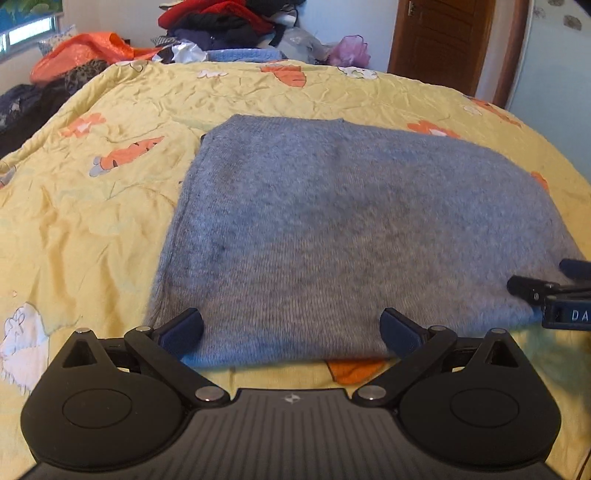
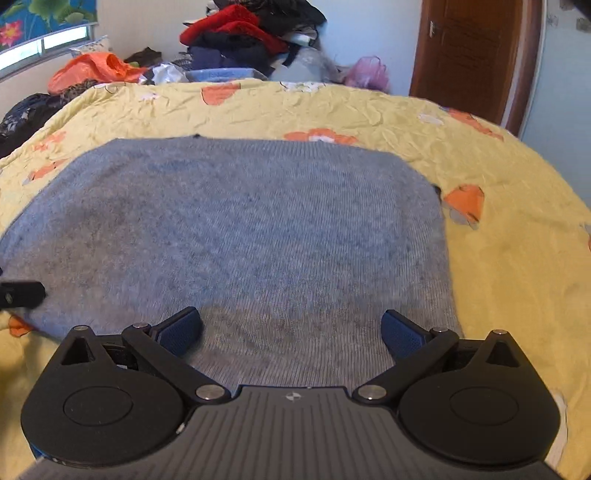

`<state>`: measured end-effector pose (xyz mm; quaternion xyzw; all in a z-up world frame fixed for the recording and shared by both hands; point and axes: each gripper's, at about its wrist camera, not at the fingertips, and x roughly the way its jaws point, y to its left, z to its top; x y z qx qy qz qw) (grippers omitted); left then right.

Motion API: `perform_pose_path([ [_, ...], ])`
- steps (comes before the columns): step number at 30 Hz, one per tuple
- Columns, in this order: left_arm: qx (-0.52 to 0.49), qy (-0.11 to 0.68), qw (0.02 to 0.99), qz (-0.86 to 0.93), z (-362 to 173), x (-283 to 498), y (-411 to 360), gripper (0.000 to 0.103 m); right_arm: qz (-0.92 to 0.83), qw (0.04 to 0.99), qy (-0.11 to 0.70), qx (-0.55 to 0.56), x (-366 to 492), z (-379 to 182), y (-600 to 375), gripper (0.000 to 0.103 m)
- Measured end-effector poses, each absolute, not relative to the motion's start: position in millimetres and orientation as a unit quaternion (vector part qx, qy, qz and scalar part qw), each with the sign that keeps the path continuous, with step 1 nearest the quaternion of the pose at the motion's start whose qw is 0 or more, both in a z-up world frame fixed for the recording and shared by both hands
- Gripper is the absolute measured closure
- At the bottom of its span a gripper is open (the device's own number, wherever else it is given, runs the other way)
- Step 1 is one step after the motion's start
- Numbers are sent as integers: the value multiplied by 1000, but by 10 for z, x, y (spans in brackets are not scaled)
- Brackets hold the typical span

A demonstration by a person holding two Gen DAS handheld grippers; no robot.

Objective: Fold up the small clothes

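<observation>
A grey knitted garment (image 1: 332, 229) lies flat as a folded rectangle on the yellow quilt (image 1: 92, 221). My left gripper (image 1: 291, 330) is open over the garment's near edge, nothing between its fingers. At the right edge of the left wrist view the other gripper's fingertip (image 1: 524, 288) rests by the garment's near right corner. In the right wrist view the same grey garment (image 2: 240, 229) fills the middle, and my right gripper (image 2: 291, 330) is open above its near edge, holding nothing. The left gripper's tip (image 2: 22, 293) shows at the far left.
A heap of red, black and dark clothes (image 1: 221, 26) is piled behind the bed, with an orange plastic bag (image 1: 85, 51) and a purple bag (image 1: 349, 50) nearby. A brown wooden door (image 1: 443, 40) stands at the back right. The quilt (image 2: 517, 240) spreads to the right of the garment.
</observation>
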<state>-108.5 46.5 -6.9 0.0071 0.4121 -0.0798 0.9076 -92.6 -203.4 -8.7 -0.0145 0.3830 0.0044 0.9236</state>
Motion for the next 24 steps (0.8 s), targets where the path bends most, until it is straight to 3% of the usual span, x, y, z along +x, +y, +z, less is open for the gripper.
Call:
perform_pose_path([
  [7,-159,384,902,-112,6,-1502,1107,0,10,923,384,-12,-1074,66,-2035,0],
  [12,-168,374,905,-108,68,-1472,1322,0,8,935,352,-39,-1041,230,-1881,0],
  [19,-427,380,803,-170,-269,-1220,1747,0,-26,950,304,-67,-908,304,-1694,0],
  [24,-513,349,771,-145,-358,-1181,1995,0,-17,958,277,-71,-926,354,-1652,0],
])
